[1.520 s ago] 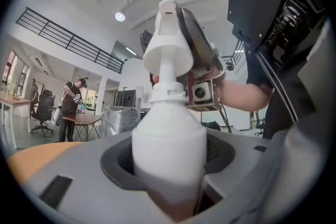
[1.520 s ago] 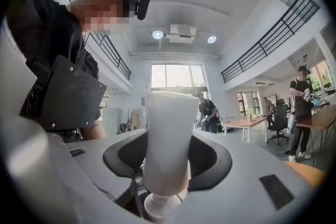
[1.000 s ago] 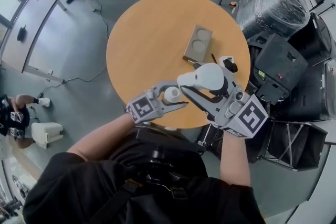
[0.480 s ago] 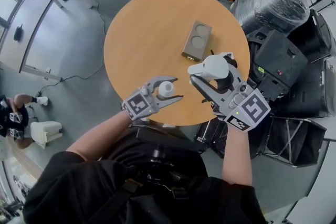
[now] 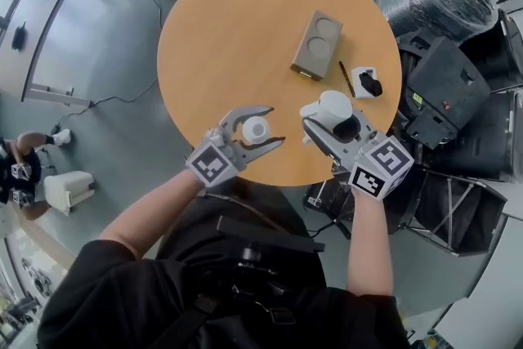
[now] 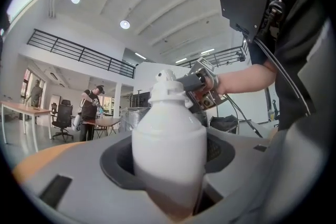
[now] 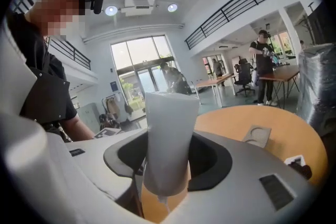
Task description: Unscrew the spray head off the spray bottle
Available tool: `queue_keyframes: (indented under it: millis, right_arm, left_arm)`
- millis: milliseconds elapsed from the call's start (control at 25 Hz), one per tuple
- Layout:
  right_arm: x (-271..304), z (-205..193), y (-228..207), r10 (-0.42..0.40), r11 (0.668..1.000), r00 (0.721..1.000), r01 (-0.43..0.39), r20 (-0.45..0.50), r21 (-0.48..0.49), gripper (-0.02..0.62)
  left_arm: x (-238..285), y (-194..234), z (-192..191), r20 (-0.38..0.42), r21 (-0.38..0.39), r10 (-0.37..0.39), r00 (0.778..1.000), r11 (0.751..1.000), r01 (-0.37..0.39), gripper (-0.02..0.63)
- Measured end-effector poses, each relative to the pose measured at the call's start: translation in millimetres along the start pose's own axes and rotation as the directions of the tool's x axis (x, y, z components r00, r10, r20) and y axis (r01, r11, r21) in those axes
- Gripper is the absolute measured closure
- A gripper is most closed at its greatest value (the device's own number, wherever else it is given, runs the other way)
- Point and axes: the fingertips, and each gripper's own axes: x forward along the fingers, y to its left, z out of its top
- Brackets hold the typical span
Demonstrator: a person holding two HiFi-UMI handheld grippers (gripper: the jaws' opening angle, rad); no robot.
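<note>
Spray head off: left gripper [image 5: 274, 126], at the table's [image 5: 229, 37] 6 o'clock, clamps the bottle [image 5: 256, 129]. The right gripper [image 5: 319, 118], clamped on the spray head [image 5: 333, 105] at 5 o'clock, should set it down gently.

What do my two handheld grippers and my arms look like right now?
The left grey plastic two-jaw gripper and the right grey plastic two-jaw gripper have curved, claw-like fingers. Each carries a white cube with black square markers, left and right. The person wears a black short-sleeved top, forearms bare. No cables show.
</note>
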Motion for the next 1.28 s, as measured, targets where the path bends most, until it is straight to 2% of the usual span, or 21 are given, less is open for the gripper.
queue_keyframes:
  millis: [240, 520, 680, 840, 1040, 1280]
  right_arm:
    - [49, -88, -37, 0.012, 0.996, 0.990, 0.001, -0.144, 0.087, 0.380]
    - [108, -186, -72, 0.032, 0.985, 0.954, 0.020, -0.299, 0.169, 0.379]
    - [126, -236, -92, 0.019, 0.978, 0.930, 0.059, -0.366, 0.201, 0.379]
    - [142, -274, -110, 0.011, 0.974, 0.908, 0.084, -0.418, 0.210, 0.379]
    - [158, -315, -126, 0.023, 0.965, 0.887, 0.102, -0.461, 0.243, 0.379]
    - [173, -346, -138, 0.041, 0.955, 0.868, 0.112, -0.494, 0.276, 0.379]
  left_arm:
    - [2, 20, -56, -0.034, -0.017, 0.038, 0.999, 0.999, -0.039, 0.314]
    - [4, 43, -117, -0.041, -0.034, 0.044, 0.998, 0.998, -0.045, 0.314]
    - [8, 47, -156, -0.057, -0.055, 0.036, 0.998, 0.998, -0.039, 0.314]
    - [14, 53, -190, -0.043, -0.051, 0.019, 0.999, 0.998, -0.021, 0.314]
    - [24, 59, -240, -0.056, -0.085, 0.010, 0.998, 0.996, -0.015, 0.314]
    - [32, 64, -271, -0.054, -0.091, 0.003, 0.999, 0.996, -0.008, 0.314]
